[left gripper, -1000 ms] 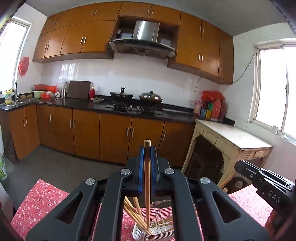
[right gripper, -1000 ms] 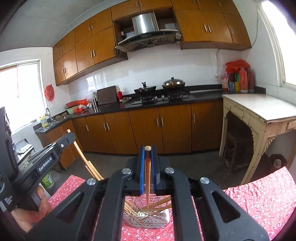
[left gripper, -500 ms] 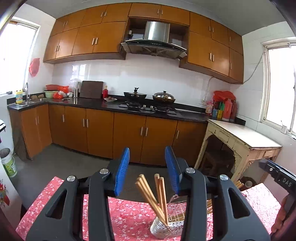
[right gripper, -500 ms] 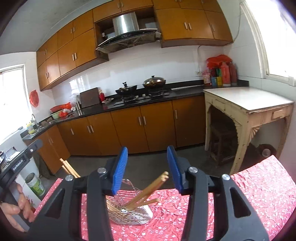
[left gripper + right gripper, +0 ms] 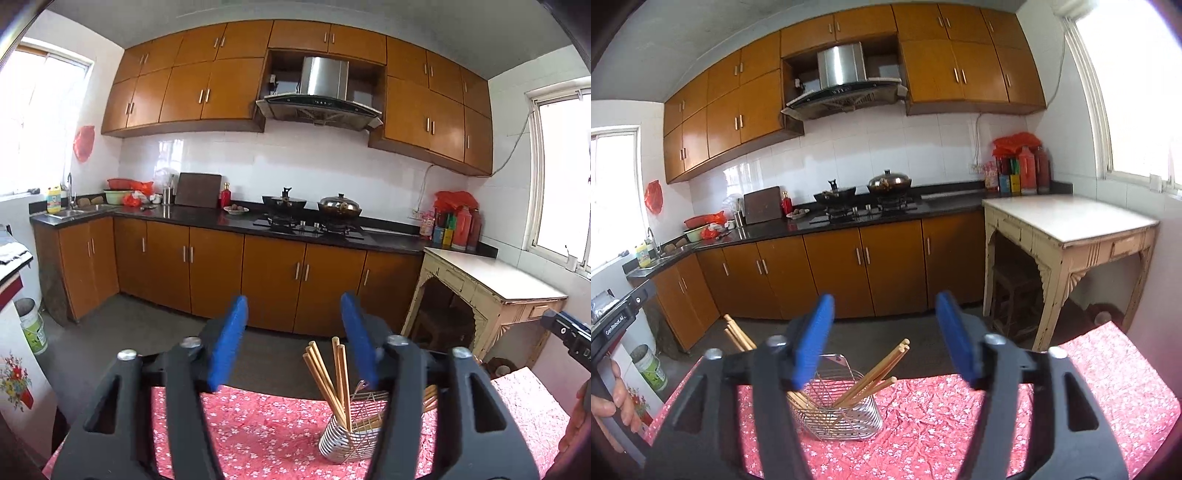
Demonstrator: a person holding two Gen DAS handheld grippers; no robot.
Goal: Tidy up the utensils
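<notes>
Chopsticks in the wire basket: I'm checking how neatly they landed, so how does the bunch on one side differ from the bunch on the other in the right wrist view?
The left chopstick bunch stands steeper, with tips rising past the left edge of the wire basket and its lower part hidden behind the right gripper. The right chopstick bunch leans lower, slanting right, in full view. Both are plain wooden sticks with their lower ends inside the basket.
</notes>
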